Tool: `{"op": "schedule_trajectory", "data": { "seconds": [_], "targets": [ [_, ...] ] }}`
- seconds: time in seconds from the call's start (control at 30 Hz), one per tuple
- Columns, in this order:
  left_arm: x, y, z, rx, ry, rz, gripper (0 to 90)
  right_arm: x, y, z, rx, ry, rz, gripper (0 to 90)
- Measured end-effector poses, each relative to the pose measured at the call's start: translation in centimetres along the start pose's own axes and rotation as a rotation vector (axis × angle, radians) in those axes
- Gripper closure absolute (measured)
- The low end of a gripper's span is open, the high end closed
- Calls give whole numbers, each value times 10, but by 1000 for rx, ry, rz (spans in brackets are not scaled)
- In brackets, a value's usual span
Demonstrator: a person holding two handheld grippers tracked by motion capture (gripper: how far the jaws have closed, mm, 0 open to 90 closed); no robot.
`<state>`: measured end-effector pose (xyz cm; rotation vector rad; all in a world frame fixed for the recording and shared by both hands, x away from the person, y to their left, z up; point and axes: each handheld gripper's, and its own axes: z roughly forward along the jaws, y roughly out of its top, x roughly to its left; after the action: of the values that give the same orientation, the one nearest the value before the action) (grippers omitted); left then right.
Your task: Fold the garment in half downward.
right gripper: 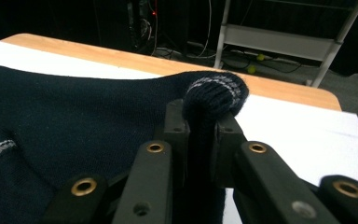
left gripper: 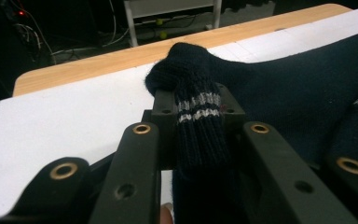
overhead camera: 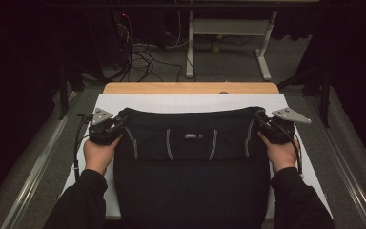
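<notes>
Sweater, dark navy with pale stripes, spread across the white sheet; left gripper pinches its far left corner, right gripper clamps its far right corner, jaws tight on knit.

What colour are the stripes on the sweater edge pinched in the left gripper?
Two pale grey stripes across dark navy ribbed knit, clearest in the left gripper view.

I am holding my left gripper and right gripper wide apart, both forearms reaching forward in dark sleeves, each of my 2 pairs of jaws clamping tight on dark knit cloth.
</notes>
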<state>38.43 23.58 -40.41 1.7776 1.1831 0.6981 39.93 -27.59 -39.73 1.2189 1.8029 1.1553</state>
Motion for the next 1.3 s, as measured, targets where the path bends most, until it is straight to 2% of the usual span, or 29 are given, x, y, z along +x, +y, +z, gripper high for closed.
{"op": "schedule_trajectory", "data": {
  "seconds": [0.1, 0.23, 0.33, 0.4, 0.57, 0.7, 0.77, 0.8, 0.87, 0.97, 1.03, 1.1, 1.13, 1.3],
  "targets": [
    [2, 6, 2, -4, 5, -6, 717, -1, 7, 6, -12, 5, 11, 806],
    [5, 12, 2, -17, 15, -4, 717, -1, 17, 10, -26, -15, -5, 806],
    [7, 13, 7, -18, 33, 3, 714, -1, 23, 13, -38, -15, 9, 806],
    [7, 11, 16, 20, 69, 24, 712, -2, 22, 17, -33, -12, 13, 803],
    [6, 3, 39, 97, 64, 17, 708, 0, 14, 32, 40, -12, 5, 801],
    [5, 0, 51, 127, 86, -10, 683, 0, 7, 45, 89, -26, 0, 792],
    [8, 0, 54, 155, 73, -68, 578, -1, 4, 49, 101, -22, 21, 739],
    [9, 0, 53, 166, 77, -73, 522, -1, 2, 52, 113, -12, 41, 668],
    [13, 0, 49, 163, 77, -89, 481, -1, 0, 55, 139, 0, 51, 548],
    [16, 0, 42, 137, 38, -123, 401, -1, -3, 52, 123, 3, 64, 442],
    [13, 0, 34, 105, -8, -113, 350, -2, -5, 48, 121, 8, 77, 377],
    [11, -1, 28, 100, -41, -105, 332, -2, -6, 43, 111, 16, 74, 334],
    [11, -1, 26, 98, -56, -107, 296, -1, -8, 39, 102, 17, 67, 324],
    [7, -4, 17, 92, -78, -108, 222, -1, -15, 27, 101, 55, 67, 227]
  ]
}}
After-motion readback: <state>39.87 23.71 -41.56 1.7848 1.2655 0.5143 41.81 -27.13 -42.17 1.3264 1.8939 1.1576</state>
